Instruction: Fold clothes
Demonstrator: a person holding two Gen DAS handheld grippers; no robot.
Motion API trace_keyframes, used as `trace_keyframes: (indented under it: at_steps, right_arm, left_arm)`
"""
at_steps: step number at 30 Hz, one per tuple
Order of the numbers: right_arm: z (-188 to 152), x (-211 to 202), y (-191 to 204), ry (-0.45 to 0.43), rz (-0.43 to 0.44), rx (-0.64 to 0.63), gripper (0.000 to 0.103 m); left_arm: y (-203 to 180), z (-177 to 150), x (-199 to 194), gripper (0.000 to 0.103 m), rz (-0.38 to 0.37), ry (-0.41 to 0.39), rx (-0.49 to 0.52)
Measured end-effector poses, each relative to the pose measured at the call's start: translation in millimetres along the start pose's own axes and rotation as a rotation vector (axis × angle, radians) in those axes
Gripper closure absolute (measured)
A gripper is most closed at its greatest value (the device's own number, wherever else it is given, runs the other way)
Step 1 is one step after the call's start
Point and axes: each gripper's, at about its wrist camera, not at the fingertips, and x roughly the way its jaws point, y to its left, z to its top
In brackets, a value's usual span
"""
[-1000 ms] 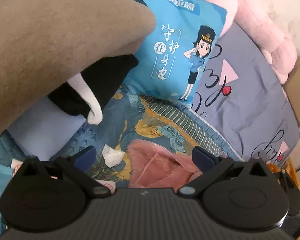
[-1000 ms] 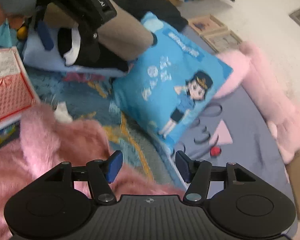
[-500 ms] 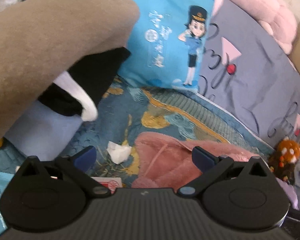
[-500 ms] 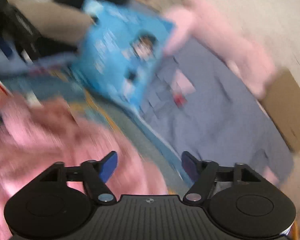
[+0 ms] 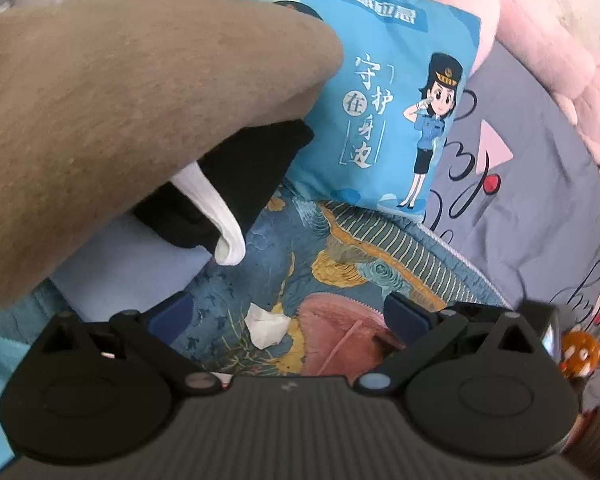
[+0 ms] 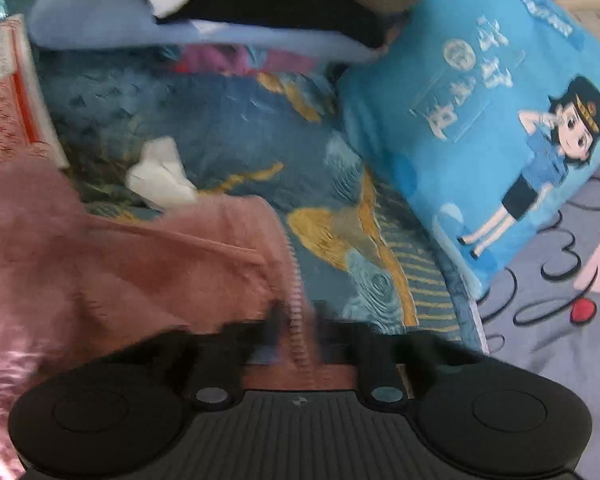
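Fold barely started: pink fleece garment (image 6: 120, 264) lies crumpled just ahead of both tools. Right gripper (image 6: 300, 320) looks clenched on its zipper edge, though blurred. Left gripper (image 5: 288, 314) hangs spread, empty, above it.

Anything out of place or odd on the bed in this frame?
A crumpled white tissue lies loose on the blue patterned quilt, just beside the pink fleece garment. It looks like stray litter among the laundry. The right gripper is motion-blurred at the garment's zipper edge.
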Motion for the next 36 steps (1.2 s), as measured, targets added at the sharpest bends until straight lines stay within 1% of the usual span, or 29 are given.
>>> trace_keyframes:
  at_steps: [2, 3, 7, 9, 10, 11, 12, 14, 16, 19, 21, 22, 23, 24, 25, 26, 27, 30, 31, 32, 34, 35, 36]
  right_arm:
    - [-3, -18, -6, -0.057, -0.009, 0.058, 0.098]
    - [-5, -36, -8, -0.102, -0.019, 0.071, 0.098]
    - [-20, -132, -11, -0.333, -0.040, 0.103, 0.098]
    - [-38, -195, 1, -0.457, -0.044, 0.059, 0.098]
    - [-51, -221, 13, -0.494, -0.054, -0.002, 0.098]
    - [-68, -244, 29, -0.510, -0.070, -0.087, 0.097]
    - [-85, -260, 46, -0.501, -0.079, -0.162, 0.097]
    - [-122, -273, 78, -0.394, -0.063, -0.259, 0.097]
    - [-155, -270, 98, -0.270, -0.002, -0.231, 0.097]
    - [-198, -264, 123, -0.104, 0.070, -0.162, 0.096]
    - [-212, -268, 126, -0.063, 0.094, -0.088, 0.093]
    - [-214, -274, 124, -0.067, 0.094, -0.054, 0.091]
    - [-217, -281, 120, -0.081, 0.082, -0.019, 0.078]
    - [-220, -289, 111, -0.110, 0.053, 0.016, 0.069]
    - [-222, -295, 101, -0.136, 0.020, 0.060, 0.053]
    - [-222, -299, 88, -0.161, -0.018, 0.115, 0.044]
    - [-223, -299, 74, -0.171, -0.057, 0.173, 0.044]
    - [-228, -282, 27, -0.130, -0.178, 0.363, 0.044]
    - [-231, -271, 10, -0.107, -0.212, 0.433, 0.044]
    - [-235, -259, -6, -0.081, -0.232, 0.503, 0.044]
    - [-249, -228, -37, -0.019, -0.241, 0.650, 0.044]
    - [-255, -211, -50, 0.017, -0.239, 0.704, 0.046]
    - [-259, -195, -59, 0.061, -0.234, 0.728, 0.047]
  left_arm:
    - [-1, 1, 1, 0.000, 0.011, -0.004, 0.017]
    - [0, 1, 1, 0.000, 0.015, -0.007, 0.017]
    - [8, 3, -6, 0.000, 0.026, -0.036, -0.015]
    - [14, 4, -15, 0.000, 0.032, -0.065, -0.034]
    - [17, 5, -19, 0.000, 0.036, -0.079, -0.043]
    - [19, 5, -24, 0.000, 0.040, -0.093, -0.051]
    - [22, 5, -29, 0.000, 0.044, -0.107, -0.060]
    - [23, 5, -34, 0.000, 0.047, -0.114, -0.053]
    - [19, 2, -36, 0.000, 0.046, -0.098, -0.022]
    - [-1, -8, -36, 0.000, 0.012, -0.050, 0.083]
    - [-17, -19, -36, 0.000, -0.028, -0.011, 0.170]
    - [-26, -26, -35, 0.000, -0.048, 0.017, 0.209]
    - [-34, -33, -33, 0.000, -0.057, 0.042, 0.244]
    - [-42, -40, -30, 0.000, -0.055, 0.068, 0.286]
    - [-50, -47, -26, 0.000, -0.041, 0.094, 0.331]
    - [-58, -53, -21, 0.000, -0.022, 0.119, 0.385]
    - [-65, -60, -17, 0.000, 0.000, 0.138, 0.442]
    - [-81, -79, -4, 0.000, 0.083, 0.178, 0.581]
    - [-82, -85, -1, 0.000, 0.101, 0.195, 0.613]
    - [-83, -90, 4, 0.000, 0.115, 0.214, 0.639]
    - [-86, -100, 11, 0.000, 0.132, 0.245, 0.679]
    - [-87, -104, 13, 0.000, 0.133, 0.256, 0.696]
    - [-89, -108, 14, 0.000, 0.134, 0.263, 0.709]
